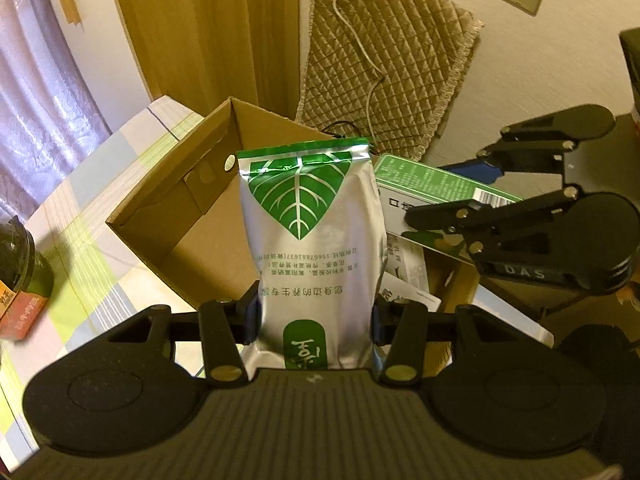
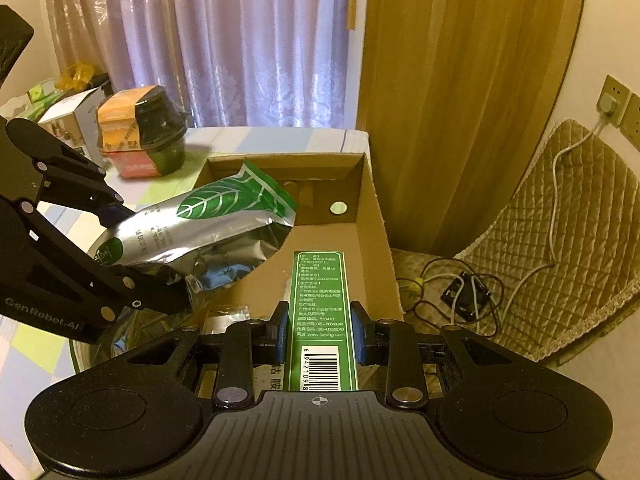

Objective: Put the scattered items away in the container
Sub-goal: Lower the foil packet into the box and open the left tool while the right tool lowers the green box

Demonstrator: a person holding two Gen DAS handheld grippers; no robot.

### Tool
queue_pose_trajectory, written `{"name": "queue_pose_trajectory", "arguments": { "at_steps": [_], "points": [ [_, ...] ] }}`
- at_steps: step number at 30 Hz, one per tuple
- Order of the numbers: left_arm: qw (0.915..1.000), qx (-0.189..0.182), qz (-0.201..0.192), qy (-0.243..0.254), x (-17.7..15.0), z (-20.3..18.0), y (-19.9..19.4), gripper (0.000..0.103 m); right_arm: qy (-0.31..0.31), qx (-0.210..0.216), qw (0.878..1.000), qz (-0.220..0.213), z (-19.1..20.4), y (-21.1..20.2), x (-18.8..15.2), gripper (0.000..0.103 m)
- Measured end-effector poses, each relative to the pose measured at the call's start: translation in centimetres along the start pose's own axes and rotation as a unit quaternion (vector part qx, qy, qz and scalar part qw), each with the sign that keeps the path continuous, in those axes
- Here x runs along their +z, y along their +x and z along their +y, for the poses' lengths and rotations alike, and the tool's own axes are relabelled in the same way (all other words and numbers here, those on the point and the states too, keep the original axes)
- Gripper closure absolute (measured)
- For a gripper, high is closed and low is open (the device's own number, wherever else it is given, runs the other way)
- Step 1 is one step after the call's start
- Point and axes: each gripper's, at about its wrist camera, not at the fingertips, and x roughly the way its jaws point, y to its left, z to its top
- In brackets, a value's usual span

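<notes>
My left gripper (image 1: 316,320) is shut on a silver pouch (image 1: 316,240) with a green leaf print, held over the open cardboard box (image 1: 168,196). In the right wrist view that pouch (image 2: 208,232) hangs tilted above the box's (image 2: 372,208) left side, with the left gripper (image 2: 132,256) holding its lower end. My right gripper (image 2: 320,336) is shut on a green and white carton (image 2: 320,312) that points into the box. The left wrist view shows the same carton (image 1: 436,188) clamped by the right gripper (image 1: 448,220) just right of the pouch. A leaflet (image 1: 408,300) lies in the box.
A dark jar with an orange label (image 2: 144,136) stands on the checked tablecloth (image 2: 248,140) left of the box, also seen as the jar (image 1: 20,276) at the left edge. Small boxes (image 2: 72,116) sit behind it. A quilted pad (image 2: 560,240), cables and a wooden door (image 2: 460,80) lie right.
</notes>
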Motion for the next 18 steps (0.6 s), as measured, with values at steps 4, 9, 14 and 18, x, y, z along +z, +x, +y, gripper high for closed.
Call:
{"name": "queue_pose_trajectory", "arguments": {
  "at_steps": [4, 9, 14, 18],
  "points": [
    [1.0, 0.0, -0.001, -0.006, 0.3, 0.2, 0.6, 0.059, 0.001, 0.0, 1.0, 0.001, -0.3, 0.3, 0.1, 0.07],
    [0.9998, 0.0, -0.004, -0.02, 0.7, 0.6, 1.2, 0.059, 0.002, -0.001, 1.0, 0.0, -0.7, 0.7, 0.2, 0.07],
    [0.9989, -0.002, -0.011, -0.045, 1.0, 1.3, 1.6, 0.059, 0.004, -0.002, 1.0, -0.001, -1.0, 1.2, 0.5, 0.07],
    [0.9977, -0.004, -0.015, -0.066, 1.3, 2.0, 1.9, 0.059, 0.004, -0.003, 1.0, 0.0, -1.0, 1.4, 0.6, 0.07]
  ]
}}
